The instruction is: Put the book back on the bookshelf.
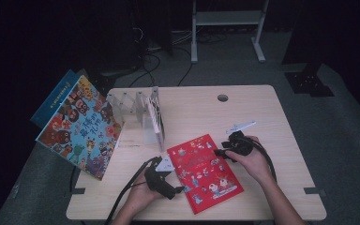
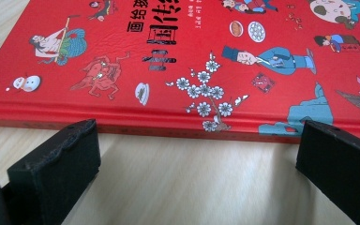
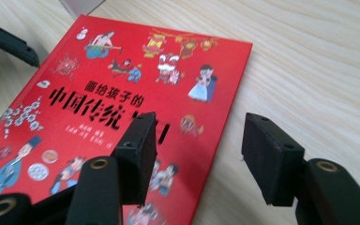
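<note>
A red picture book [image 1: 205,172] lies flat on the wooden table [image 1: 243,108], near the front. My left gripper [image 1: 177,189] sits low on the table at the book's left edge. Its jaws stand wide open, and the book's spine [image 2: 168,126] runs across just beyond my left gripper [image 2: 197,154]. My right gripper [image 1: 219,152] comes in from the book's right side. It is open too; in the right gripper view my right gripper [image 3: 201,154] straddles the red book [image 3: 98,108] at its edge, one jaw above the cover and the other above bare wood. Neither gripper holds anything.
A clear book rack [image 1: 131,104] stands at the table's back left with one book [image 1: 157,119] upright in it. A large colourful book [image 1: 82,129] leans off the table's left edge, with a blue one [image 1: 56,96] behind it. A cable hole [image 1: 222,98] sits at the back.
</note>
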`<state>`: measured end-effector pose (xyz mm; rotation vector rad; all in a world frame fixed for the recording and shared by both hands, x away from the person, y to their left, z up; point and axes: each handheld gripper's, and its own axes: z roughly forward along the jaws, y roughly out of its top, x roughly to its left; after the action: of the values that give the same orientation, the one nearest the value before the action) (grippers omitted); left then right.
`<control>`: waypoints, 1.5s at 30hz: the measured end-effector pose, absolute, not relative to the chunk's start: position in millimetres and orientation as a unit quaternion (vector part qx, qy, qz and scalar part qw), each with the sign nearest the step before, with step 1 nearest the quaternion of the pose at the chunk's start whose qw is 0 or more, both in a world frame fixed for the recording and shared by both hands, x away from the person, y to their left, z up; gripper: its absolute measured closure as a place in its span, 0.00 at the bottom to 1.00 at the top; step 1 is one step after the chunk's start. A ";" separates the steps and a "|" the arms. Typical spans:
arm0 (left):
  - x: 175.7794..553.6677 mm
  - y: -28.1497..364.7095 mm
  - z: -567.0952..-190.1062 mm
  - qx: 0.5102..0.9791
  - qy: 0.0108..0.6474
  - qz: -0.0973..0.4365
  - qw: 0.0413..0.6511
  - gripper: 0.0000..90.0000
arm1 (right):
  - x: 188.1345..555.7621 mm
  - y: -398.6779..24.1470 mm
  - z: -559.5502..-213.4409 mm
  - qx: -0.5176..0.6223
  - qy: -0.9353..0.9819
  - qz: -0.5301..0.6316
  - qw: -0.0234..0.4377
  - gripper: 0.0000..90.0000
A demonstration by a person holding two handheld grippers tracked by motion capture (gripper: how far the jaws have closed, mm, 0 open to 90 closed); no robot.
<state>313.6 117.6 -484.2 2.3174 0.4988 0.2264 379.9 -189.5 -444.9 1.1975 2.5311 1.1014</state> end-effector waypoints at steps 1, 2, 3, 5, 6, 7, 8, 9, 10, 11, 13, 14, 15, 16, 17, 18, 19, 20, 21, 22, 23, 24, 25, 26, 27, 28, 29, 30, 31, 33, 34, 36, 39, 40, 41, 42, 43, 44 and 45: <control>314.6 115.5 -484.2 0.904 0.196 0.089 0.371 0.00 | 379.6 -190.9 -444.2 0.396 0.841 0.364 0.067 0.49; 315.8 113.6 -484.2 0.904 0.196 0.090 0.370 0.00 | 379.3 -191.7 -443.6 0.396 0.842 0.362 0.064 0.49; 317.0 111.7 -484.1 0.904 0.196 0.090 0.370 0.00 | 379.7 -192.5 -443.3 0.393 0.846 0.357 0.060 0.47; 319.2 108.3 -484.2 0.904 0.197 0.091 0.370 0.00 | 379.5 -192.6 -443.2 0.387 0.854 0.341 0.067 0.47; 320.1 106.9 -484.2 0.904 0.196 0.090 0.370 0.00 | 379.8 -192.5 -443.8 0.381 0.859 0.336 0.068 0.47; 321.0 105.8 -484.2 0.904 0.193 0.090 0.370 0.00 | 379.9 -192.4 -444.1 0.381 0.861 0.330 0.068 0.47; 321.5 105.0 -484.3 0.904 0.195 0.089 0.371 0.00 | 380.3 -192.5 -444.4 0.379 0.863 0.327 0.069 0.47; 322.0 104.5 -484.4 0.904 0.194 0.088 0.371 0.00 | 380.7 -192.4 -444.8 0.381 0.864 0.323 0.065 0.46; 322.2 104.4 -484.3 0.904 0.194 0.088 0.371 0.00 | 381.8 -193.2 -445.1 0.382 0.865 0.321 0.058 0.47; 322.2 104.4 -484.3 0.904 0.193 0.088 0.370 0.00 | 382.8 -193.6 -445.7 0.386 0.864 0.319 0.050 0.48; 322.1 104.4 -484.3 0.904 0.193 0.089 0.370 0.00 | 385.8 -194.2 -447.1 0.396 0.862 0.314 0.039 0.51; 322.1 104.3 -484.3 0.904 0.194 0.088 0.370 0.00 | 387.4 -194.4 -447.7 0.403 0.861 0.310 0.033 0.52; 322.1 104.3 -484.3 0.904 0.193 0.089 0.370 0.00 | 389.2 -194.4 -448.4 0.406 0.860 0.309 0.026 0.53; 322.1 104.3 -484.3 0.904 0.194 0.088 0.370 0.00 | 390.8 -194.5 -448.8 0.414 0.857 0.306 0.019 0.55; 322.1 104.3 -484.3 0.904 0.193 0.089 0.370 0.00 | 392.7 -194.7 -449.2 0.417 0.858 0.301 0.016 0.57; 322.1 104.3 -484.3 0.904 0.194 0.088 0.370 0.00 | 394.1 -194.1 -449.4 0.420 0.857 0.297 0.012 0.58; 322.1 104.3 -484.3 0.904 0.194 0.089 0.370 0.00 | 395.7 -193.8 -449.5 0.421 0.858 0.294 0.007 0.59; 322.1 104.3 -484.3 0.904 0.194 0.088 0.370 0.00 | 397.2 -193.0 -449.8 0.422 0.858 0.292 0.001 0.60; 322.1 104.3 -484.3 0.904 0.194 0.089 0.370 0.00 | 398.7 -192.4 -450.0 0.424 0.858 0.289 -0.003 0.61; 322.1 104.3 -484.3 0.904 0.193 0.089 0.370 0.00 | 400.3 -191.7 -450.2 0.424 0.860 0.285 -0.006 0.61; 322.1 104.3 -484.3 0.904 0.194 0.089 0.370 0.00 | 401.4 -190.7 -450.3 0.426 0.860 0.281 -0.008 0.61; 322.1 104.3 -484.3 0.904 0.193 0.089 0.370 0.00 | 402.7 -190.1 -450.5 0.426 0.861 0.277 -0.009 0.62; 322.1 104.3 -484.3 0.904 0.194 0.089 0.370 0.00 | 403.8 -189.5 -450.3 0.427 0.862 0.273 -0.009 0.63; 322.1 104.3 -484.3 0.904 0.193 0.089 0.370 0.00 | 404.8 -188.8 -450.3 0.427 0.863 0.270 -0.010 0.63; 322.1 104.3 -484.3 0.904 0.194 0.089 0.370 0.00 | 405.7 -188.4 -450.2 0.427 0.864 0.266 -0.011 0.63; 322.1 104.3 -484.3 0.904 0.193 0.089 0.370 0.00 | 406.6 -188.2 -450.1 0.428 0.864 0.264 -0.014 0.63; 322.1 104.3 -484.4 0.904 0.194 0.089 0.370 0.00 | 407.3 -188.0 -450.0 0.430 0.864 0.263 -0.017 0.63; 322.1 104.3 -484.4 0.904 0.193 0.089 0.370 0.00 | 408.1 -188.0 -450.0 0.432 0.863 0.262 -0.020 0.63; 322.1 104.3 -484.4 0.904 0.193 0.089 0.370 0.00 | 409.0 -188.1 -449.9 0.433 0.863 0.259 -0.024 0.63; 322.1 104.3 -484.4 0.904 0.194 0.089 0.371 0.00 | 410.8 -188.1 -450.0 0.434 0.863 0.255 -0.033 0.61; 322.1 104.3 -484.4 0.904 0.193 0.089 0.370 0.00 | 412.3 -188.6 -450.5 0.431 0.865 0.252 -0.038 0.60; 322.2 104.3 -484.3 0.904 0.193 0.089 0.370 0.00 | 414.8 -188.5 -450.9 0.433 0.865 0.248 -0.050 0.59; 322.2 104.3 -484.4 0.904 0.193 0.089 0.370 0.00 | 416.4 -185.7 -449.7 0.434 0.867 0.238 -0.052 0.58; 322.3 104.3 -484.4 0.904 0.193 0.089 0.370 0.00 | 416.8 -184.7 -449.6 0.432 0.869 0.236 -0.051 0.58; 322.3 104.3 -484.4 0.904 0.192 0.089 0.370 0.00 | 417.0 -184.4 -449.6 0.433 0.869 0.235 -0.051 0.58; 322.3 104.3 -484.4 0.904 0.192 0.089 0.370 0.00 | 417.0 -184.3 -449.4 0.436 0.867 0.234 -0.052 0.58; 322.3 104.3 -484.4 0.904 0.192 0.089 0.370 0.00 | 417.1 -184.5 -449.5 0.438 0.866 0.235 -0.053 0.59; 322.4 104.3 -484.4 0.904 0.192 0.089 0.370 0.00 | 417.5 -185.1 -449.5 0.440 0.865 0.235 -0.055 0.59; 322.4 104.3 -484.4 0.905 0.192 0.089 0.370 0.00 | 417.8 -185.6 -449.6 0.441 0.864 0.236 -0.057 0.60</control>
<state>322.4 104.3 -484.4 2.3204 0.4928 0.2284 417.8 -185.6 -449.6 1.4370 2.8178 0.7706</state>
